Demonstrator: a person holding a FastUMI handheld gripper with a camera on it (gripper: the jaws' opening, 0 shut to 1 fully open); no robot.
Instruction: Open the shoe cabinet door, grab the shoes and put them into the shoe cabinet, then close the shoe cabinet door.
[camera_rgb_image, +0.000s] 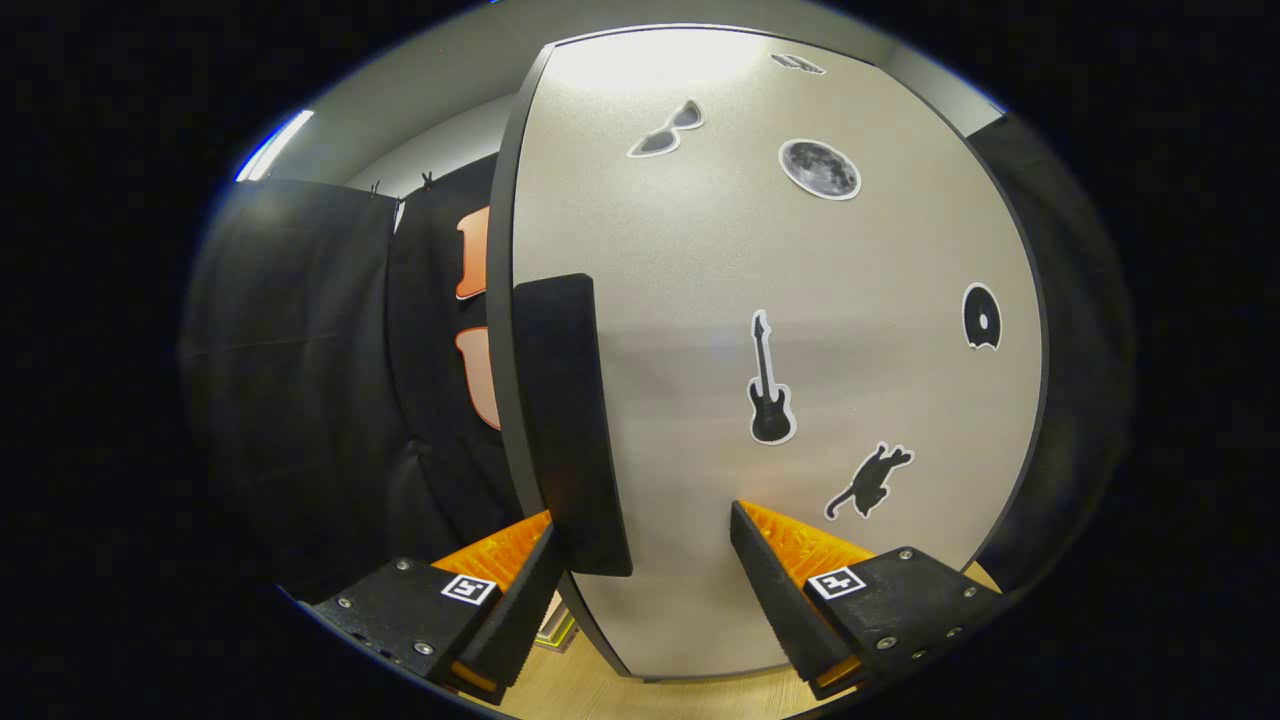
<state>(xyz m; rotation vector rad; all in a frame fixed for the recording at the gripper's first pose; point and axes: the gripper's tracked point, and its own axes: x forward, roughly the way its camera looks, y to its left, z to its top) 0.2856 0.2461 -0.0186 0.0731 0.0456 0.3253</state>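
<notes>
Grey cabinet door (760, 300) (stickered) faces the spread gripper (645, 550), whose fingers flank its black handle (570, 420).

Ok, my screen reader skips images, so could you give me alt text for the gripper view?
The open gripper faces a pale cabinet door, its fingers either side of the door's black handle. Stickers of a guitar, cat and moon dot the door.

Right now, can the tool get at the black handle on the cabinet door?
Probably yes. The tool is open and the handle stands between its fingers at the door edge, with nothing in between.
</notes>
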